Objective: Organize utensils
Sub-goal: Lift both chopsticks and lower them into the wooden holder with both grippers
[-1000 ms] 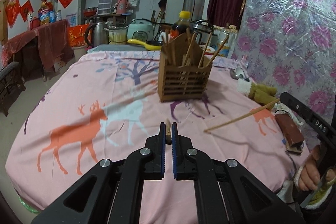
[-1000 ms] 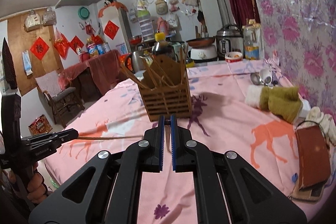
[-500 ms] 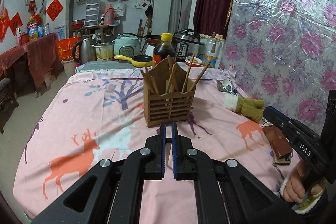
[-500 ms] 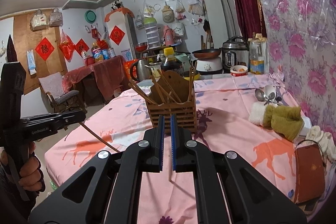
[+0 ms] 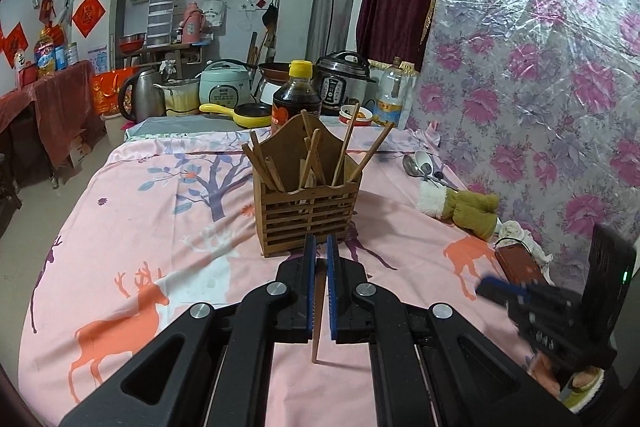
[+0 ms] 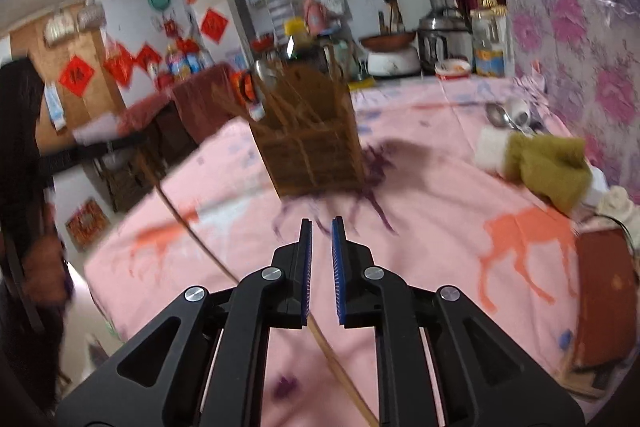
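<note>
A slatted wooden utensil holder (image 5: 306, 211) with several chopsticks stands mid-table; it also shows blurred in the right wrist view (image 6: 310, 143). My left gripper (image 5: 319, 255) is shut on a chopstick (image 5: 317, 327) that hangs down between its pads, just in front of the holder. My right gripper (image 6: 321, 239) has its pads slightly apart with nothing between them. A long chopstick (image 6: 208, 251) runs from the left gripper's side diagonally under the right gripper over the table. The right gripper shows at the lower right of the left wrist view (image 5: 536, 311).
Pink deer-print tablecloth (image 5: 160, 227). Soy sauce bottle (image 5: 296, 99) behind the holder. Spoons (image 5: 420, 165), an olive and white cloth (image 5: 464, 207) and a brown wallet (image 5: 520, 267) lie along the right side by the floral wall. Cookers and a kettle stand at the back.
Both grippers rose and drew nearer the holder. The right gripper's pads opened a little and swung quickly, blurring its view. The left gripper still holds its chopstick, now hanging downward.
</note>
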The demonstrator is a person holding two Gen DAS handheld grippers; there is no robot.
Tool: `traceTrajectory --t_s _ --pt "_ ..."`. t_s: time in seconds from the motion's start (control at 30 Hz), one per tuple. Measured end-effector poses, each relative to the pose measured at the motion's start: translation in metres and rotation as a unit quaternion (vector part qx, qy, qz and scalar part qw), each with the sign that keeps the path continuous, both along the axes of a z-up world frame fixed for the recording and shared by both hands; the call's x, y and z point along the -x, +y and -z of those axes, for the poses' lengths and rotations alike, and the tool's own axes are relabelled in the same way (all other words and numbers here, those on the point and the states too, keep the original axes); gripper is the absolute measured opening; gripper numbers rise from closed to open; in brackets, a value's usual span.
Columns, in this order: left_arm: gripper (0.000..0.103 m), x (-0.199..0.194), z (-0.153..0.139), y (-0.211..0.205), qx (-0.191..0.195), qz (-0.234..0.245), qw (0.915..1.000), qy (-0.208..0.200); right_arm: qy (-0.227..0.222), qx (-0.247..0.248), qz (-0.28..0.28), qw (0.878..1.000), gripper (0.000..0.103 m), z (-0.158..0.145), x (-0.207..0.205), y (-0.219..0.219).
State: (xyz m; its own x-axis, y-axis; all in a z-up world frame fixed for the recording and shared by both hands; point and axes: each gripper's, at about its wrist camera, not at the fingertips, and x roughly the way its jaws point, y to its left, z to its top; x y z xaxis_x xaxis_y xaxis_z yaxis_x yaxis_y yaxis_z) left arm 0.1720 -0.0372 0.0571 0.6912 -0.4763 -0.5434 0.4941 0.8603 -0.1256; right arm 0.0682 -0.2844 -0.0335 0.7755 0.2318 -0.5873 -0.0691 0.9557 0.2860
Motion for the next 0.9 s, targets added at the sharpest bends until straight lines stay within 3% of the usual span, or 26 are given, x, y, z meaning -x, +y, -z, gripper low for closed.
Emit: traceTrajectory --t_s 0.13,0.2,0.3,0.47,0.57,0.67,0.9 --pt "0.006 0.003 0.000 0.000 -0.002 -0.001 1.0000 -0.004 0.069 0.035 -0.059 0.995 0.022 0.029 0.036 0.000" --pt "0.006 0.004 0.000 -0.001 -0.002 -0.002 1.0000 -0.004 0.094 0.049 -0.074 0.992 0.038 0.042 0.053 0.001" --pt "0.006 0.006 0.000 0.000 -0.004 -0.006 1.0000 -0.005 0.113 0.072 -0.079 0.988 0.040 0.057 0.072 0.002" --pt "0.006 0.011 0.003 0.000 -0.017 -0.012 0.9998 -0.002 0.140 0.069 -0.067 0.985 0.040 0.082 0.082 -0.006" --pt "0.006 0.010 0.009 0.001 -0.021 -0.015 0.9996 0.007 0.129 0.082 -0.060 0.986 0.035 0.088 0.091 -0.006" --pt "0.006 0.003 0.017 0.003 -0.019 -0.020 0.9993 0.023 0.122 0.072 -0.051 0.989 0.010 0.087 0.090 -0.009" --pt "0.006 0.001 0.014 0.008 -0.015 -0.023 0.9994 0.020 0.052 0.079 -0.021 0.995 0.007 0.039 0.075 -0.013"
